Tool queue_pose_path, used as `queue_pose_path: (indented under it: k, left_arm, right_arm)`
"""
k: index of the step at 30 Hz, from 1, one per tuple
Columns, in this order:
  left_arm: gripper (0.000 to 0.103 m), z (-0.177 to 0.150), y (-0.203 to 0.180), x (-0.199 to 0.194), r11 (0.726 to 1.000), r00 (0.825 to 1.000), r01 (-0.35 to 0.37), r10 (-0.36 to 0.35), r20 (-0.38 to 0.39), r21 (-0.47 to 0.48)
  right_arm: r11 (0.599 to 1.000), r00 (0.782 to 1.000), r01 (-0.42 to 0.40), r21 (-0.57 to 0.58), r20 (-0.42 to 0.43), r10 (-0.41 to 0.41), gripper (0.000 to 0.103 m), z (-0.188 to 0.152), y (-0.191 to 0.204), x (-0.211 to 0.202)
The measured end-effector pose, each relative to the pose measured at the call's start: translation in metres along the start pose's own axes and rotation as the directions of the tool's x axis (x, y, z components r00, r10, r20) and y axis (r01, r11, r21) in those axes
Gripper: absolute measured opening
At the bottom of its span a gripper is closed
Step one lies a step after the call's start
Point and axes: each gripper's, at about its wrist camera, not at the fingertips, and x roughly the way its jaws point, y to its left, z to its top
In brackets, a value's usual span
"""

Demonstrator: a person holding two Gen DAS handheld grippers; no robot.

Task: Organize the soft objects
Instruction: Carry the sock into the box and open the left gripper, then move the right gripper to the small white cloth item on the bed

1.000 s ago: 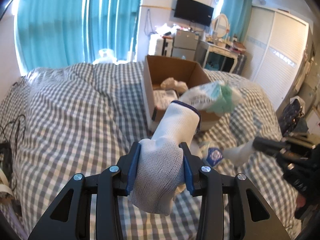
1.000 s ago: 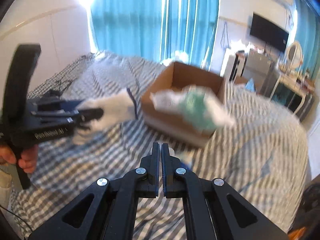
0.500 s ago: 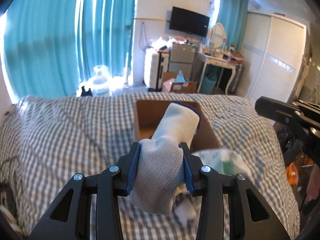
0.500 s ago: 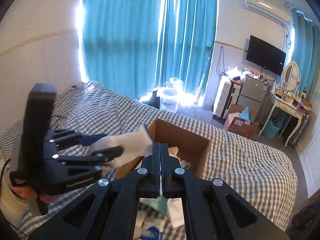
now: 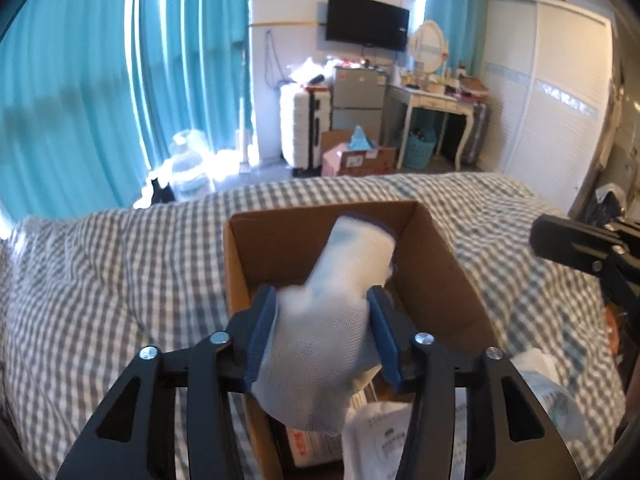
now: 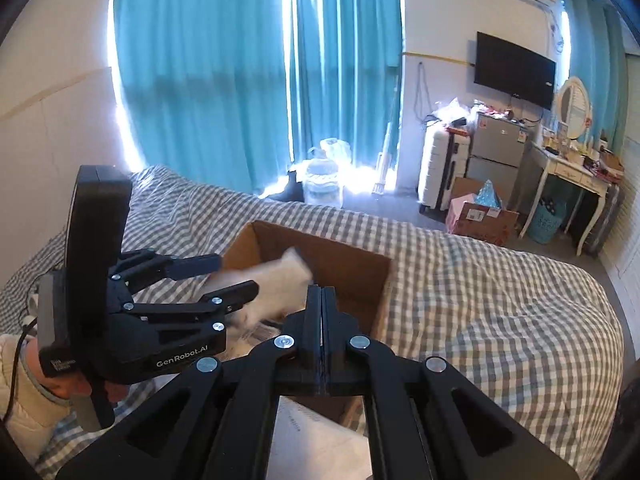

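From the left wrist camera, your left gripper (image 5: 323, 334) hangs over the open brown cardboard box (image 5: 448, 276) that sits on the grey-and-white checked bed cover (image 5: 112, 280), toward the bed's foot edge. Its jaws are opening, and the white knitted work glove with a dark blue cuff (image 5: 340, 300) lies between the blue pads (image 5: 262, 328), blurred and seemingly just coming free, so judge it as a release in progress, not a hold. Below the glove, inside the box, you can see flat white packets with print (image 5: 380, 436), how many I cannot tell. A crumpled pale plastic pack (image 5: 556, 392) lies on the cover just beside the box's right wall, so at least that one looks left to put away. From the right wrist camera, your right gripper (image 6: 322, 312) has its fingers pressed flat together with nothing between them; it points at the same box (image 6: 352, 268), one box in all. The left gripper (image 6: 224, 280) shows there at the box's left wall, the one glove (image 6: 280, 284) smeared white over the opening. Something white and printed (image 6: 312, 436) shows low beneath the right tool; whether it is in or outside the box I cannot tell. I judge the task well along: one glove going in, one pack or so left.
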Motion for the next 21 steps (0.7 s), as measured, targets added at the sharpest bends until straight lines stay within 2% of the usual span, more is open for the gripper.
queue_pose_path:
  k: [2, 4, 6, 7, 11, 14, 17, 21]
  left_arm:
    - [0.059, 0.001, -0.002, 0.002, 0.999, 0.999, -0.036, 0.036, 0.011, 0.007]
    - [0.059, 0.003, -0.005, -0.001, 0.999, 0.999, -0.044, 0.044, 0.014, 0.012]
    - [0.059, 0.003, -0.006, -0.012, 0.999, 0.999, -0.041, 0.041, 0.023, 0.010]
    - [0.059, 0.004, -0.006, -0.019, 0.999, 0.999, -0.045, 0.045, 0.031, 0.007]
    - [0.060, 0.007, -0.008, -0.062, 0.999, 0.995, -0.048, 0.047, 0.082, 0.003]
    - [0.074, 0.006, -0.012, -0.107, 0.998, 0.988, -0.058, 0.056, 0.146, 0.009]
    - [0.078, 0.000, -0.016, -0.153, 0.997, 0.971, -0.079, 0.076, 0.225, 0.002]
    - [0.081, -0.013, -0.017, -0.197, 0.997, 0.960, -0.077, 0.078, 0.270, -0.014]
  right_arm:
    - [1.000, 1.000, 0.017, 0.005, 0.004, -0.017, 0.000, -0.001, -0.003, -0.004]
    - [1.000, 1.000, 0.031, 0.004, 0.006, -0.031, 0.008, -0.002, -0.005, -0.013]
    - [0.999, 0.998, 0.054, -0.001, 0.020, -0.054, 0.045, -0.002, -0.003, -0.027]
    - [0.998, 0.997, 0.065, -0.001, 0.034, -0.065, 0.049, -0.002, -0.001, -0.036]
    - [0.998, 0.995, 0.068, 0.002, 0.076, -0.068, 0.052, 0.001, 0.006, -0.078]
    - [0.997, 0.992, 0.079, -0.011, 0.104, -0.077, 0.066, 0.001, 0.018, -0.110]
    - [0.996, 0.989, 0.087, -0.033, 0.124, -0.082, 0.071, -0.001, 0.033, -0.140]
    - [0.996, 0.988, 0.085, -0.040, 0.137, -0.078, 0.090, -0.009, 0.048, -0.168]
